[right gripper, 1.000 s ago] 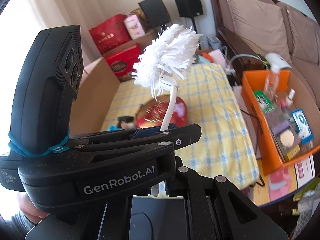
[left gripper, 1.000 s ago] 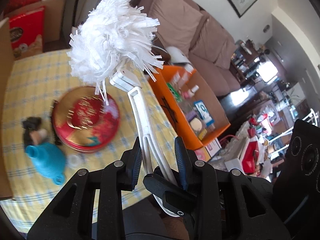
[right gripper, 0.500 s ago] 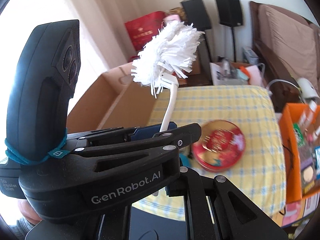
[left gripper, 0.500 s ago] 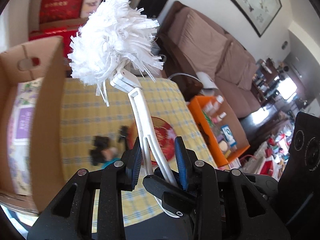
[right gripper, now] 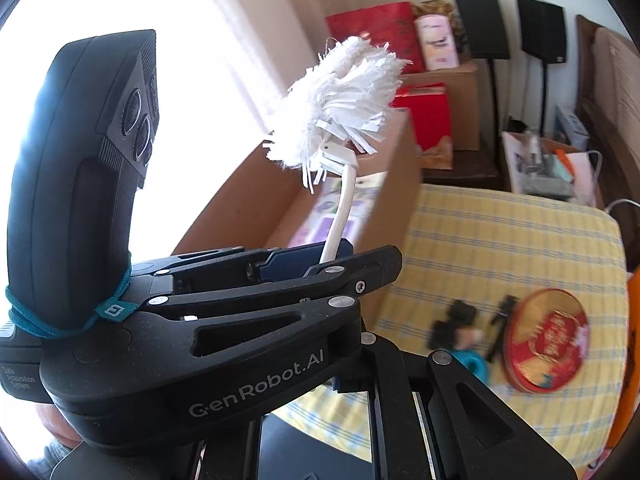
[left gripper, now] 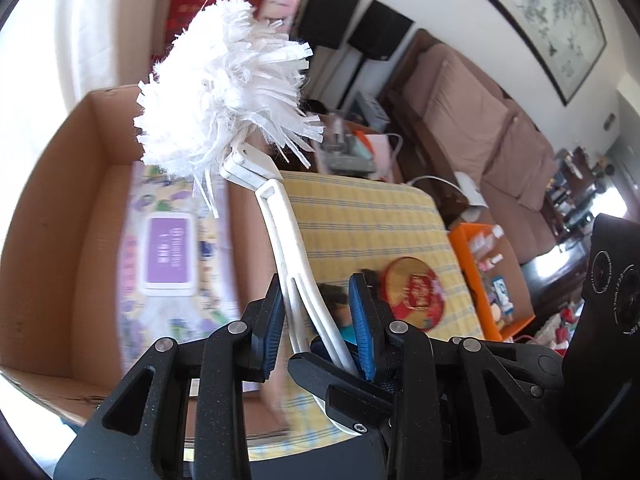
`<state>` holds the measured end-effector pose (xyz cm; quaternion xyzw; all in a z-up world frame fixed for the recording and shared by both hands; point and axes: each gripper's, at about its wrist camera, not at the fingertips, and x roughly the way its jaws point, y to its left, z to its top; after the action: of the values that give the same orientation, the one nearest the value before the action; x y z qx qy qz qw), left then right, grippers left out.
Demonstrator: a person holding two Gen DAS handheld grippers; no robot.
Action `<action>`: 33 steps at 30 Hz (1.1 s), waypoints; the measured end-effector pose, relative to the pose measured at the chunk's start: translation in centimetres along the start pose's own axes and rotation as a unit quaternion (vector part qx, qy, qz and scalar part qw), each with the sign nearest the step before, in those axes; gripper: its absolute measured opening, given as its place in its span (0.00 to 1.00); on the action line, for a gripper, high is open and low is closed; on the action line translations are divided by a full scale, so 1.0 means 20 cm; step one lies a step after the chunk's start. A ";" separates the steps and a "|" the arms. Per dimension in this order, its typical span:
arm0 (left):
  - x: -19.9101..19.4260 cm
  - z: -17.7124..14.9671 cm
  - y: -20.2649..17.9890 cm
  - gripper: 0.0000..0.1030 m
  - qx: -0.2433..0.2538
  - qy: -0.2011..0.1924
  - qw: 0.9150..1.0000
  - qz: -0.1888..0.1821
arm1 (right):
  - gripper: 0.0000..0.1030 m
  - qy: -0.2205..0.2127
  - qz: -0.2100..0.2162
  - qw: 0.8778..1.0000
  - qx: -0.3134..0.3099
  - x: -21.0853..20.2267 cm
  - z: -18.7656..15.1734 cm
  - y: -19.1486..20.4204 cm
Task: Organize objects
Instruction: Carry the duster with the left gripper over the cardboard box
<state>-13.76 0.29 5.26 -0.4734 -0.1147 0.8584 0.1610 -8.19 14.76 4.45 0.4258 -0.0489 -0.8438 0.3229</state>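
"GenRobot.AI" is showing on the left gripper (right gripper: 296,264) only in the right wrist view. A cardboard box (left gripper: 48,216) is sitting at left, holding a flowery pack (left gripper: 168,256). The left gripper is clamping the white duster (left gripper: 224,100) handle, its head hanging above the box. The right gripper's (left gripper: 348,364) jaw state cannot be told. A red tin (left gripper: 414,294) is lying on the checked table (left gripper: 360,216), an orange box (left gripper: 460,248) of small bottles beyond
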 end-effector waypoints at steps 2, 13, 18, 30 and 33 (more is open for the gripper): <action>-0.01 0.00 0.07 0.27 -0.008 0.001 1.000 0.007 | 0.08 0.007 0.008 1.000 -0.002 0.06 0.02 0.04; 0.00 0.01 0.43 0.27 -0.031 0.037 0.998 0.029 | 0.08 0.060 0.031 0.998 -0.008 0.40 0.12 0.24; 0.04 0.01 0.56 0.27 -0.031 0.057 0.997 0.046 | 0.08 0.087 0.040 0.995 0.001 0.55 0.14 0.31; 0.13 0.02 0.77 0.30 -0.042 0.088 0.993 0.071 | 0.09 0.141 0.050 0.988 0.040 0.84 0.16 0.33; 0.14 0.01 0.80 0.44 -0.046 0.091 0.991 0.085 | 0.13 0.151 0.053 0.986 0.044 0.88 0.16 0.34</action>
<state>-18.02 -13.44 -2.38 -0.5643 -0.0980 0.8163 0.0752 -14.78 -1.53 -3.22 0.5591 -0.0591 -0.7486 0.3515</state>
